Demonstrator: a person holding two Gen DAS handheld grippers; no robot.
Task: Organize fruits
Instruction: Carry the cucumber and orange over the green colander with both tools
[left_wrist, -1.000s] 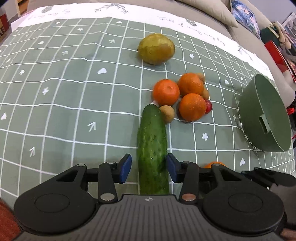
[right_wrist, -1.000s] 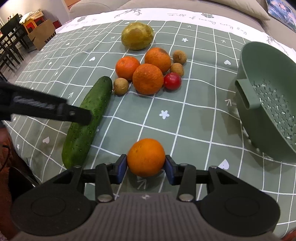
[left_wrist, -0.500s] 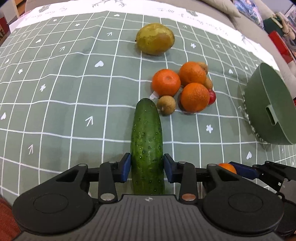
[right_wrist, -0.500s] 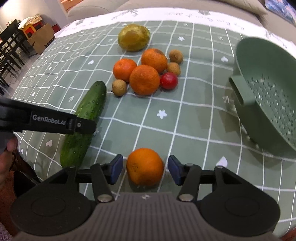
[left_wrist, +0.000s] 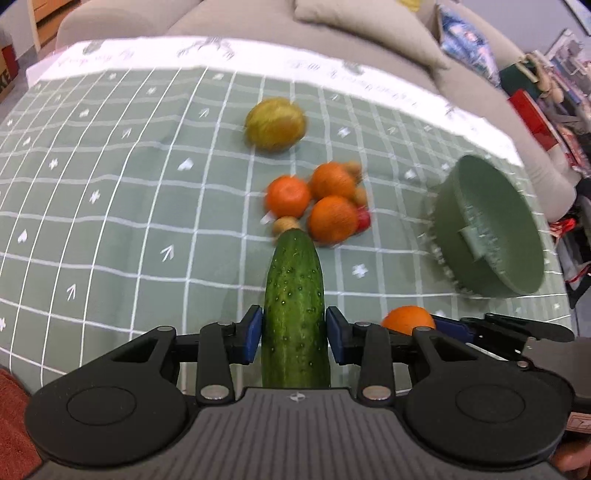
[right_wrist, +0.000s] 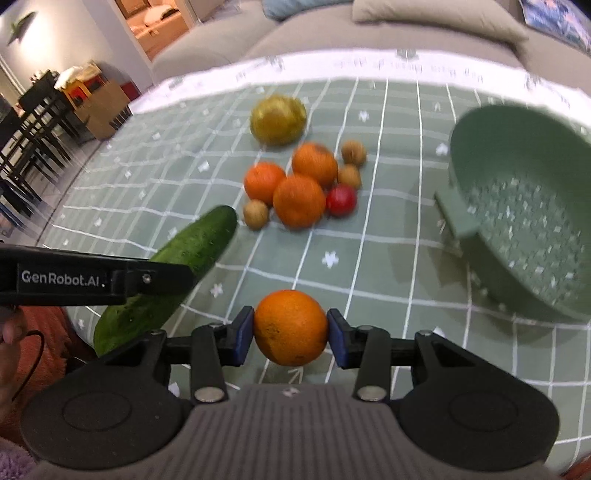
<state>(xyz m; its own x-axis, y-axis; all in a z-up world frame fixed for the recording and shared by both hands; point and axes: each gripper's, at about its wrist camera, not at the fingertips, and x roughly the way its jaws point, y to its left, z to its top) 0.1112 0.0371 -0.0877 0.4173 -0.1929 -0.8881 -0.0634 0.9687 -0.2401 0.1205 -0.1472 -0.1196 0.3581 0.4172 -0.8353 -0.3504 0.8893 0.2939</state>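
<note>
My left gripper (left_wrist: 293, 328) is shut on a dark green cucumber (left_wrist: 294, 280), pads on both its sides, and holds it off the cloth with its tip toward the fruit pile. In the right wrist view the cucumber (right_wrist: 199, 242) slants up from lower left. My right gripper (right_wrist: 290, 330) is closing its jaws, and both blue pads press on an orange (right_wrist: 290, 317) lifted above the cloth. The left wrist view shows that orange (left_wrist: 406, 319) at lower right. A green colander (right_wrist: 524, 206) stands to the right, with nothing visible inside it.
On the green checked cloth (left_wrist: 110, 221) lies a pile of three oranges (right_wrist: 299, 201), a red fruit (right_wrist: 341, 199) and small brown fruits (right_wrist: 256, 214). A yellow-green fruit (right_wrist: 277, 118) sits behind them. A sofa (left_wrist: 332, 48) borders the far edge.
The left jaws closed on the cucumber and lifted it. The right jaws opened off the orange, then closed on it again and raised it. Both views are now higher.
</note>
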